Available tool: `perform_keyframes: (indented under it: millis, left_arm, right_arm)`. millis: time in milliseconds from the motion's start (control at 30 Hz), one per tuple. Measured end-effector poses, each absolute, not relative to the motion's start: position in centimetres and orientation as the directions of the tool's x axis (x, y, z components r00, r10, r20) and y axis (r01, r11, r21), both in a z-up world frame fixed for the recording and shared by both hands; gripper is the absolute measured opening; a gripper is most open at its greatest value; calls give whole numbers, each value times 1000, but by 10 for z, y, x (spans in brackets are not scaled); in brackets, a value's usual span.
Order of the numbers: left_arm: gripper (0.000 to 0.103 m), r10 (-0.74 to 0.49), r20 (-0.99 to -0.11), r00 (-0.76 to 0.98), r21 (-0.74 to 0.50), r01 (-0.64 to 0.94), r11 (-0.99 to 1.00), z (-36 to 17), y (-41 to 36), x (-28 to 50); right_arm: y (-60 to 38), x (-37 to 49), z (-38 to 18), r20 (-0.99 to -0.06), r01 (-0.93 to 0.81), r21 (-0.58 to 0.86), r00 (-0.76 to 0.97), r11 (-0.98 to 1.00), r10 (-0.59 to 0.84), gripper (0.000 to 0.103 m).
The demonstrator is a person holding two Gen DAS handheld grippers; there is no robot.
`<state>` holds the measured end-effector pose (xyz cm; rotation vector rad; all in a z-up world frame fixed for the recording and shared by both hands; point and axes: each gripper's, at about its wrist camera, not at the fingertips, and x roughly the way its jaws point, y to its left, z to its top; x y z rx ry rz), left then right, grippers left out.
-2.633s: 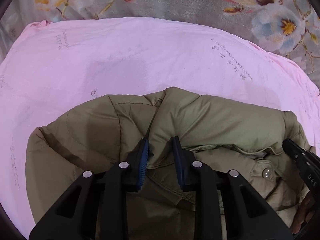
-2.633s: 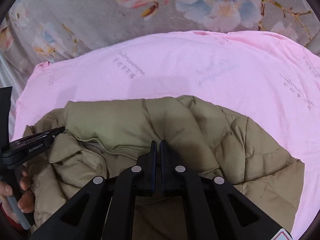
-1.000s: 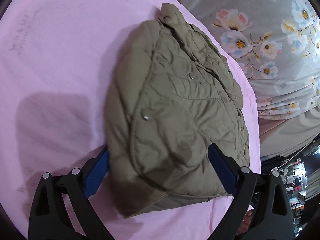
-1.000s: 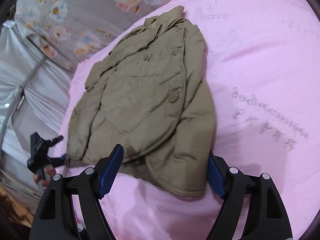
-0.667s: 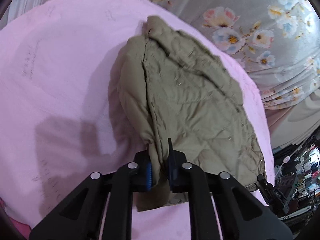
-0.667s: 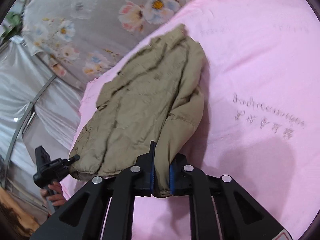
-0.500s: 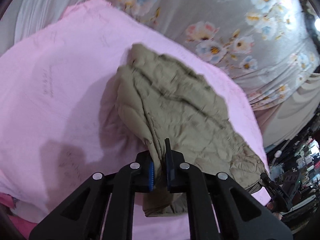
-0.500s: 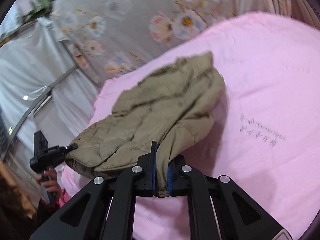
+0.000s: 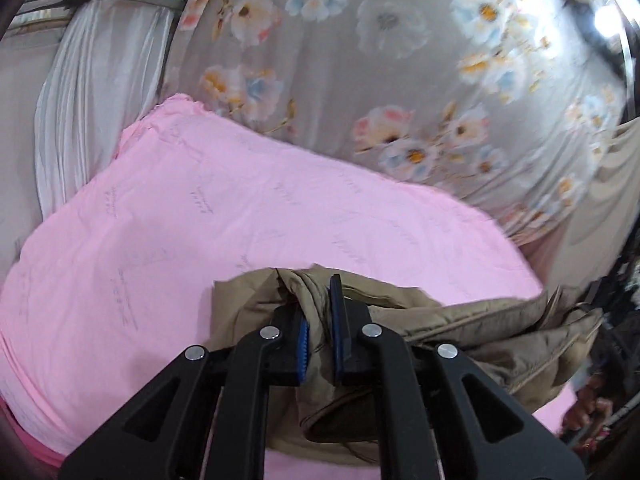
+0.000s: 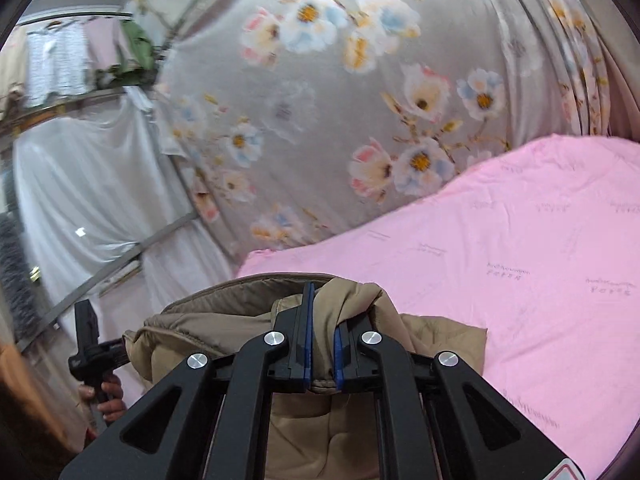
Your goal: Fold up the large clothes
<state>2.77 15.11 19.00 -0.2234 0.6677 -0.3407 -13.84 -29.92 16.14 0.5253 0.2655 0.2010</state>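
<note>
An olive-tan padded jacket (image 9: 472,328) hangs bunched between my two grippers, lifted above the pink sheet (image 9: 240,216). My left gripper (image 9: 320,320) is shut on a fold of the jacket's edge. My right gripper (image 10: 320,332) is shut on another bunched edge of the jacket (image 10: 224,320). Most of the jacket droops below the fingers and is hidden by the gripper bodies. The left gripper also shows at the left of the right wrist view (image 10: 90,344), held in a hand.
The pink sheet (image 10: 520,264) covers a bed. A grey floral cloth (image 9: 400,80) hangs behind it, with white drapes (image 10: 80,184) and a metal rail at the left. Clothes hang high up at the far left (image 10: 60,60).
Both grippers closed on the jacket's near edge and lifted it off the sheet; the jacket, lying flat before, now hangs bunched, and both views tilt up toward the floral cloth.
</note>
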Motion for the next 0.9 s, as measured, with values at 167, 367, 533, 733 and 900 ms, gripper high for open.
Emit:
perform_keyframes:
  millis: [167, 367, 533, 733, 900]
  left_arm:
    - [10, -250, -717, 651, -216, 133, 967, 114, 117, 132]
    - [12, -221, -802, 556, -201, 97, 975, 34, 100, 183]
    - [13, -202, -793, 575, -167, 113, 979, 7, 92, 185]
    - [13, -206, -766, 609, -175, 111, 978, -1, 87, 182]
    - [13, -187, -750, 634, -151, 112, 982, -4, 83, 178]
  right_arm:
    - [-314, -33, 105, -341, 37, 552, 922, 833, 185, 7]
    - [-320, 43, 24, -527, 199, 507, 841, 839, 119, 7]
    - [-319, 63, -16, -599, 256, 459, 797, 851, 83, 4]
    - [-312, 67, -22, -614, 266, 413, 788, 871, 51, 4]
    - [-310, 68, -24, -616, 269, 405, 786, 874, 44, 4]
